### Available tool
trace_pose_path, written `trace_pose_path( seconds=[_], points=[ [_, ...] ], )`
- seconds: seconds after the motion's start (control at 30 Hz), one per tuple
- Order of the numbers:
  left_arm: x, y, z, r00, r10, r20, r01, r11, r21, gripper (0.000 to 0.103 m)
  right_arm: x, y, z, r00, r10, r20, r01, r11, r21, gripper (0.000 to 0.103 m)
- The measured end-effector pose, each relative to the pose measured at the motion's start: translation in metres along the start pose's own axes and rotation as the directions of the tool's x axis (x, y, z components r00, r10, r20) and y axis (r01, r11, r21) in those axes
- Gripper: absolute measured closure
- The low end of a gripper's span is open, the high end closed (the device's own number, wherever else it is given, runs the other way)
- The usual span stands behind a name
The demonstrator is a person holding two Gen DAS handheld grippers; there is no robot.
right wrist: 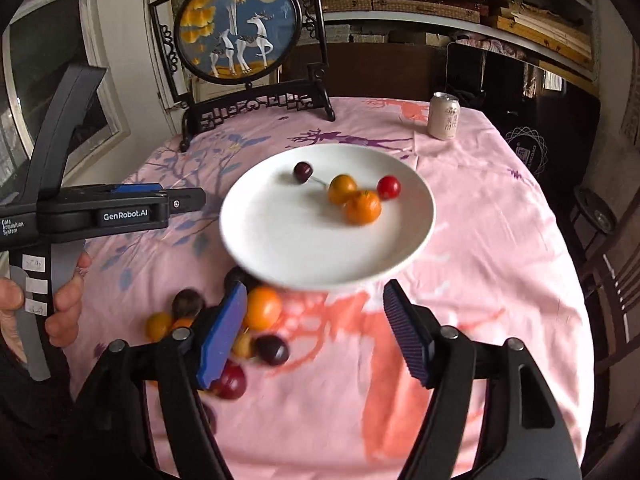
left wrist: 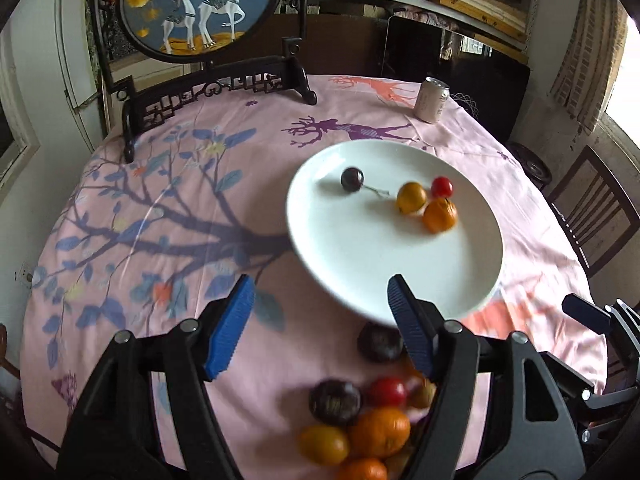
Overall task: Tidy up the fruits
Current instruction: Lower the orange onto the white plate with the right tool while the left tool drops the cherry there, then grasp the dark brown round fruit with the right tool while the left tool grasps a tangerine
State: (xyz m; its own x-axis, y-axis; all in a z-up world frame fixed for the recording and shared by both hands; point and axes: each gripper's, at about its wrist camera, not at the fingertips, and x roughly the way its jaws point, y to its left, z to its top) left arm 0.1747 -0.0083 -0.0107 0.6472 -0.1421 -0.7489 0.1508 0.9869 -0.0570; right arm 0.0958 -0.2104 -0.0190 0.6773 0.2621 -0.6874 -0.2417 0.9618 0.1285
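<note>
My left gripper point(left wrist: 320, 312) hangs with its jaws apart and nothing between them, low over the loose fruit pile point(left wrist: 360, 420) at the near edge of the pink tablecloth point(left wrist: 160, 220). Risk one, right there: those fruits are round and packed close, some touching. If I nip one off-centre it could squirt sideways, knock its neighbours and send one rolling off the near edge.

Moving right, the white plate point(right wrist: 280, 248). It holds four fruits: a dark cherry point(right wrist: 302, 171) with its stem, set apart at the left, then a yellow-orange fruit point(right wrist: 342, 189) and an orange one point(right wrist: 362, 207) touching, and a small red one point(right wrist: 389, 187) just beside them. Risk two: the plate is shallow, so a fruit dropped from height may roll across and over the rim, or scatter that cluster.

Right gripper point(right wrist: 316, 328), also released, holding nothing, just short of the plate's near rim. My two tools are close together; both diving for the pile could make them collide. The can point(right wrist: 444, 116) stands well apart at the back.
</note>
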Motion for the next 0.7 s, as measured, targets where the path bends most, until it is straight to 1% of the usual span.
trace_pose_path(
  seconds=[0.07,0.13,0.2,0.27,0.37,0.47,0.6,0.7],
  points=[
    [-0.02,0.003,-0.035,1.0,-0.003,0.017,0.003,1.0,-0.012,0.032,-0.015,0.011,-0.026,1.0,-0.001,0.001,0.001,1.0,0.007,0.029],
    [-0.035,0.005,-0.066,1.0,0.009,0.023,-0.008,1.0,-0.02,0.03,-0.023,0.023,-0.041,1.0,-0.02,-0.009,0.02,1.0,0.001,0.029],
    [-0.043,0.005,-0.089,0.999,0.044,0.025,-0.044,0.999,-0.012,0.03,-0.028,0.033,-0.05,1.0,-0.014,-0.014,0.014,1.0,-0.017,0.029],
    [-0.049,0.007,-0.104,0.997,0.066,0.028,-0.066,0.998,0.001,0.03,-0.031,0.041,-0.056,1.0,-0.002,-0.016,0.002,1.0,-0.024,0.028],
    [-0.054,0.013,-0.115,0.997,0.078,0.025,-0.078,0.997,-0.013,0.027,-0.026,0.053,-0.064,0.999,0.028,-0.04,-0.029,0.999,-0.03,0.028],
    [-0.055,0.019,-0.122,0.995,0.097,0.015,-0.097,0.995,-0.018,0.026,-0.014,0.066,-0.074,0.995,0.053,-0.08,-0.057,0.997,-0.046,0.028],
    [-0.053,0.023,-0.13,0.995,0.096,-0.005,-0.096,0.995,-0.019,0.026,0.008,0.077,-0.082,0.989,0.069,-0.129,-0.076,0.996,-0.052,0.028],
    [-0.051,0.026,-0.134,0.996,0.081,-0.025,-0.082,0.996,-0.028,0.026,0.021,0.083,-0.085,0.983,0.088,-0.159,-0.097,0.994,-0.052,0.028]
  ],
)
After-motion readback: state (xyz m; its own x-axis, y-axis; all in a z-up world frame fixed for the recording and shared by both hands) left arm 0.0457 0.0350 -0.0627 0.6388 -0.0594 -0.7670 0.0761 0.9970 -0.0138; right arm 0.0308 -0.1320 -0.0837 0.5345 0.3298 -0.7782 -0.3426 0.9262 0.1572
